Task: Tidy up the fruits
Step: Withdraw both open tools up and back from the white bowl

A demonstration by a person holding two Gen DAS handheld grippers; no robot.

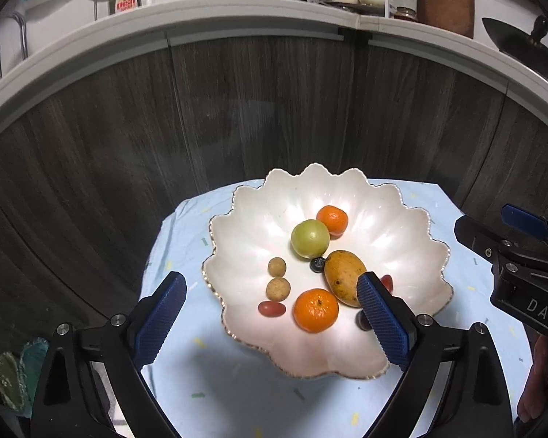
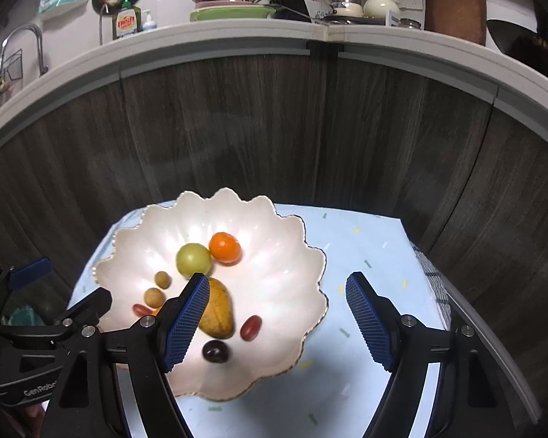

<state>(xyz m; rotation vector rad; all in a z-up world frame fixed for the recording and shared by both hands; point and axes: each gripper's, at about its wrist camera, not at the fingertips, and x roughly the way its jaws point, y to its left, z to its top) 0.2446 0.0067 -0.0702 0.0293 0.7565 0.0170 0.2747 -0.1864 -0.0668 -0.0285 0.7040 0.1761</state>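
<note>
A white scalloped bowl (image 1: 219,219) (image 2: 310,248) sits on a light blue cloth (image 1: 237,383). In it lie a green round fruit (image 1: 309,238), two tangerines (image 1: 332,221) (image 1: 316,310), a mango (image 1: 343,277) (image 2: 219,314), two longans (image 1: 278,288), a blueberry (image 1: 316,264), red cherry tomatoes (image 1: 271,308) (image 2: 251,327) and a dark grape (image 2: 215,351). My left gripper (image 1: 272,284) hangs open above the bowl's near side, nothing between its blue pads. My right gripper (image 2: 277,284) is open too, above the bowl's right edge and empty; its fingers (image 1: 522,219) show at the right.
Dark wood cabinet fronts (image 1: 274,109) rise right behind the small table. The counter (image 2: 237,36) above carries dishes, pots and a dish soap bottle (image 2: 126,22). A checked towel (image 2: 434,284) hangs at the table's right edge. A green cloth (image 1: 14,376) lies low on the left.
</note>
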